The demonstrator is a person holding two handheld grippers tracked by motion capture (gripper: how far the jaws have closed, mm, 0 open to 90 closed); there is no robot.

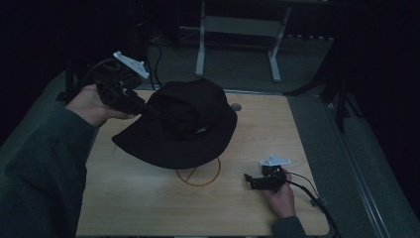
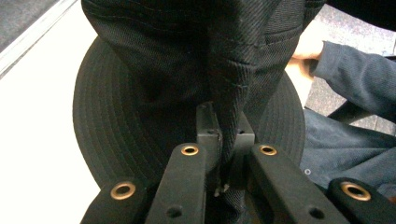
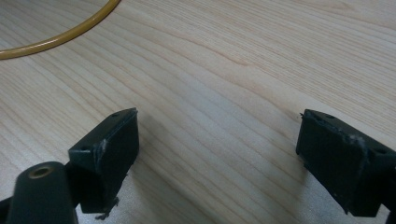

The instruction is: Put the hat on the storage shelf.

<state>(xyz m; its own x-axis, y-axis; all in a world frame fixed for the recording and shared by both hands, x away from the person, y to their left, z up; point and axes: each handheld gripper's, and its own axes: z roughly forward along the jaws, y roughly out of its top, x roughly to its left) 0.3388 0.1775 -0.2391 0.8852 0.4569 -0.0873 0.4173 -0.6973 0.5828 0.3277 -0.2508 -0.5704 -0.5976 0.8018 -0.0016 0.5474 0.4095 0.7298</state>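
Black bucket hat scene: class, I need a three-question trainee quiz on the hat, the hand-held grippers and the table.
1. True or false: the left hand-held gripper is clamped on the black bucket hat.
2. What lies on the wooden table under the hat's brim? A) yellow ring B) red cup C) blue cloth
3. Are the right hand-held gripper jaws apart or together?

Key: 1 true; 2 A; 3 apart, nothing between them.

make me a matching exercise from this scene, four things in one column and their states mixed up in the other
Things:
1. hat
2. left gripper
3. right gripper
4. yellow ring

States:
A. open above bare wood
B. lying flat, partly under the brim
C. lifted by a pinched fold
D. shut on black fabric

Pairs: 1-C, 2-D, 3-A, 4-B
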